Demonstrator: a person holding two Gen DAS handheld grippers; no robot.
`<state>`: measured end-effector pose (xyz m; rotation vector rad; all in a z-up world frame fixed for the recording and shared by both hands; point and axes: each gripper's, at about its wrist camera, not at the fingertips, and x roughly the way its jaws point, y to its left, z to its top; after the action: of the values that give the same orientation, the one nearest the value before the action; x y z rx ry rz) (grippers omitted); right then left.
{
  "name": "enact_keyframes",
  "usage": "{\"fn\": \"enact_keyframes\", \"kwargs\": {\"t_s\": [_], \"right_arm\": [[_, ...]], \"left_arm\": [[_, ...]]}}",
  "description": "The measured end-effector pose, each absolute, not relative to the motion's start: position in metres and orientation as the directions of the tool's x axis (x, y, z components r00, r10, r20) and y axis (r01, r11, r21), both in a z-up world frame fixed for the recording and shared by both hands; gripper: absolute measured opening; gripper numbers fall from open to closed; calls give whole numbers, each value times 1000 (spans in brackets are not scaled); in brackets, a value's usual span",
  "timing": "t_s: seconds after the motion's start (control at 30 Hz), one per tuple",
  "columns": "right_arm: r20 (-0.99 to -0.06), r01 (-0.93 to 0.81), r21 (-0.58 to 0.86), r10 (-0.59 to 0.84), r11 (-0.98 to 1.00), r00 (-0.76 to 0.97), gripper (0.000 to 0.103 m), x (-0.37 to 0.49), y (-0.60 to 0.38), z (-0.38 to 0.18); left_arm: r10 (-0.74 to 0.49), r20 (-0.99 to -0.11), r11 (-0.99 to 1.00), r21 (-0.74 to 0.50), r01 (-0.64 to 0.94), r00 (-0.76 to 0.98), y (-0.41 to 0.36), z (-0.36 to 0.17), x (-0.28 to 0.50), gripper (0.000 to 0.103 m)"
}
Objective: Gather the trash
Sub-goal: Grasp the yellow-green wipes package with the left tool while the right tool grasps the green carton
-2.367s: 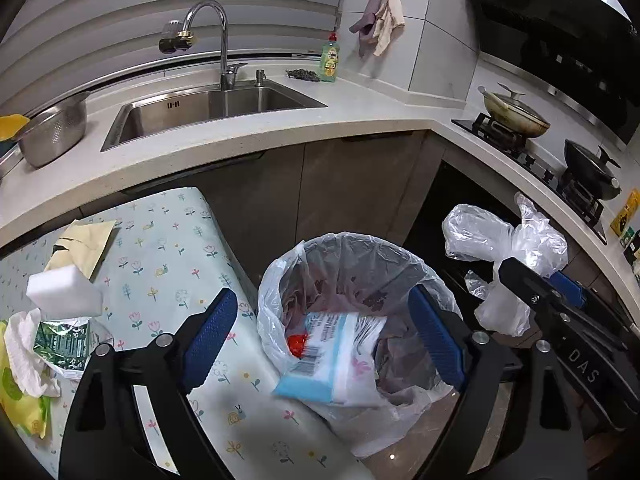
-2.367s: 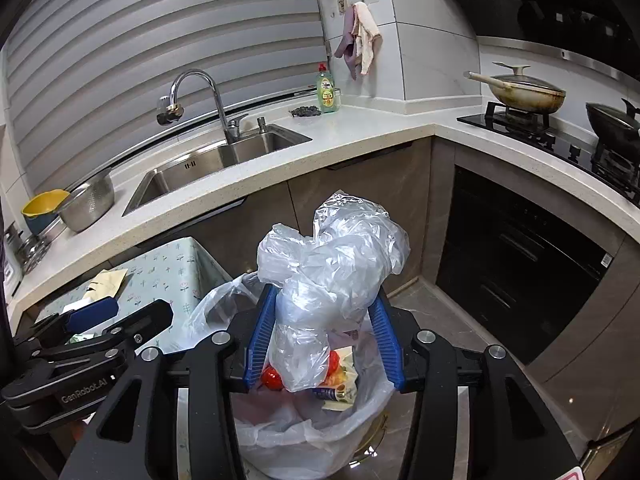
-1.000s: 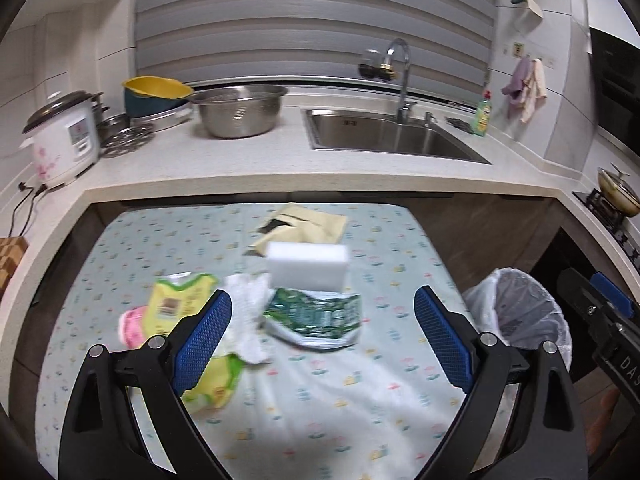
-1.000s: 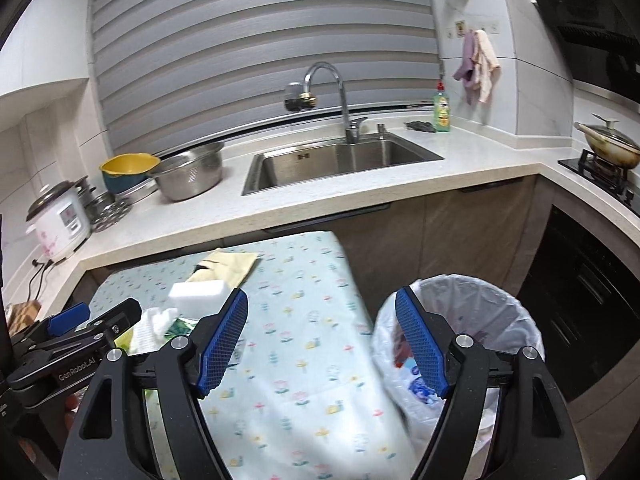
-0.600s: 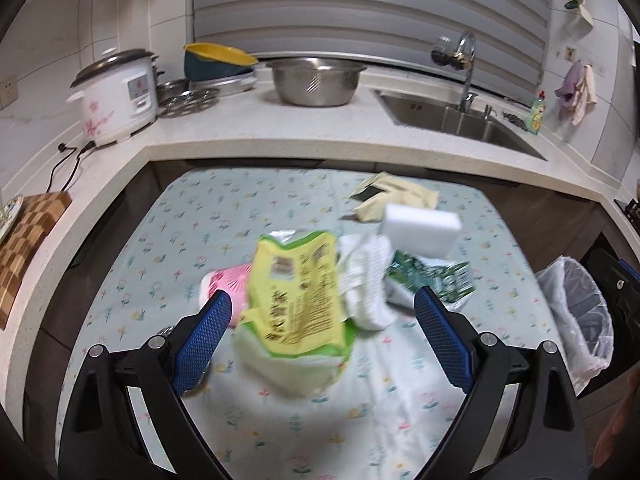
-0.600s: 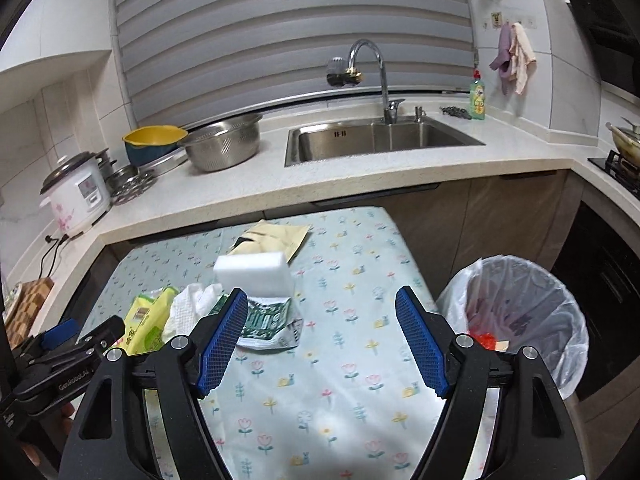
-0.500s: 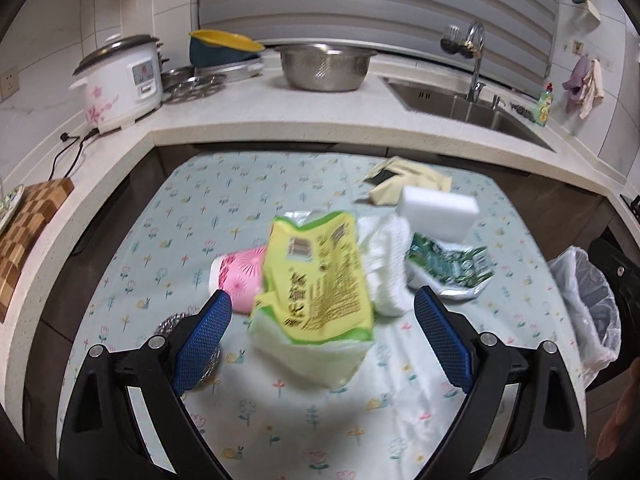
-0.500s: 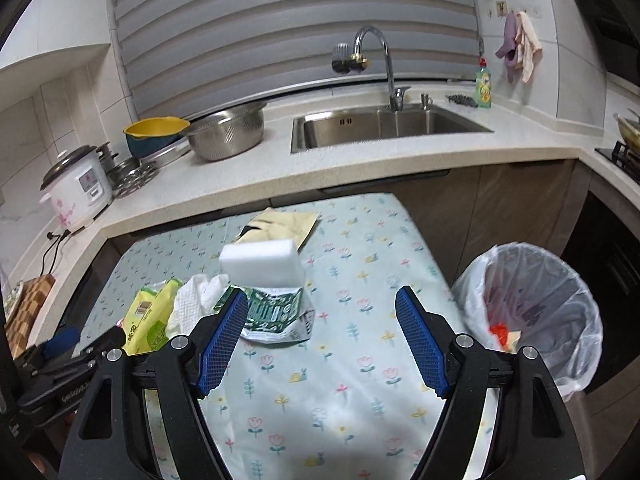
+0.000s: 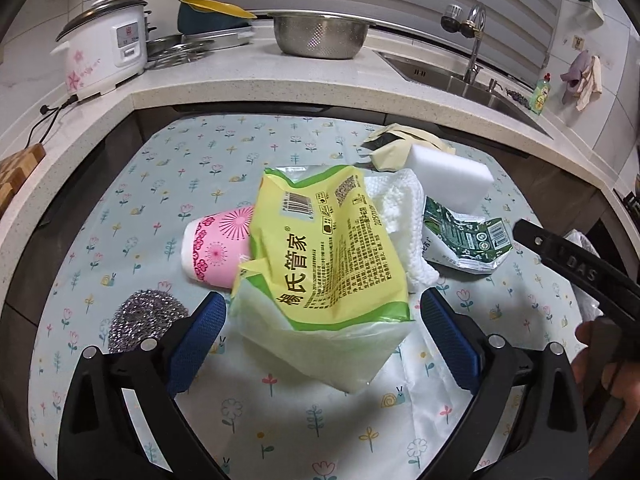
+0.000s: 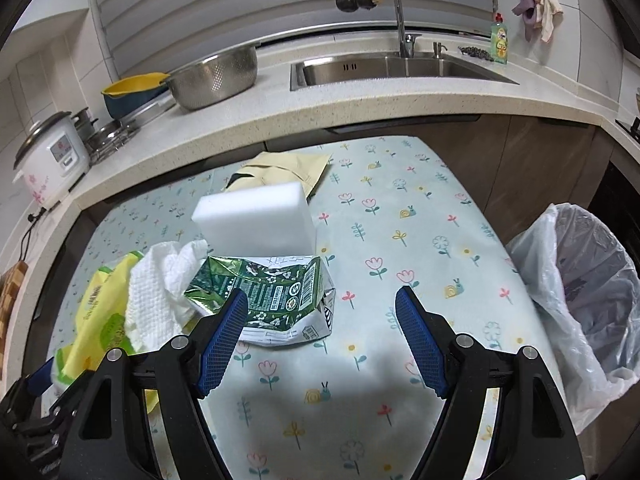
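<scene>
A yellow-green plastic package lies on the flowered table, its near end between the open fingers of my left gripper. Behind it lie a pink paper cup, a white paper towel, a crushed green carton, a white sponge block and a beige wrapper. My right gripper is open and empty, just right of the green carton, with the sponge behind it. The bin with a clear liner stands right of the table.
A steel scourer lies left of my left gripper. The counter behind holds a rice cooker, a steel colander, a yellow bowl and the sink. The right gripper's body shows in the left wrist view.
Both grippers have swung from the bin to the table. The left has closed in on the yellow-green package; the right has dropped its plastic bag and moved toward the green carton.
</scene>
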<state>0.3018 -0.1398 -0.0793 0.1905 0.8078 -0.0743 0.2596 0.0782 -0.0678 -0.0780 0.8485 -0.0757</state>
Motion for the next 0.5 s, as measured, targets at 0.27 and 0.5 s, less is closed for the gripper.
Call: {"fn": "enact_keyframes", "kwargs": {"t_s": [0.27, 0.5], "right_arm": [[-760, 124, 116, 7, 985, 650, 52, 326, -133, -104], [-755, 112, 140, 33, 984, 655, 18, 318, -133, -109]], "left_arm": [[-112, -771, 992, -118, 32, 627, 85, -83, 271, 70], [-136, -770, 986, -168, 8, 623, 100, -83, 268, 50]]}}
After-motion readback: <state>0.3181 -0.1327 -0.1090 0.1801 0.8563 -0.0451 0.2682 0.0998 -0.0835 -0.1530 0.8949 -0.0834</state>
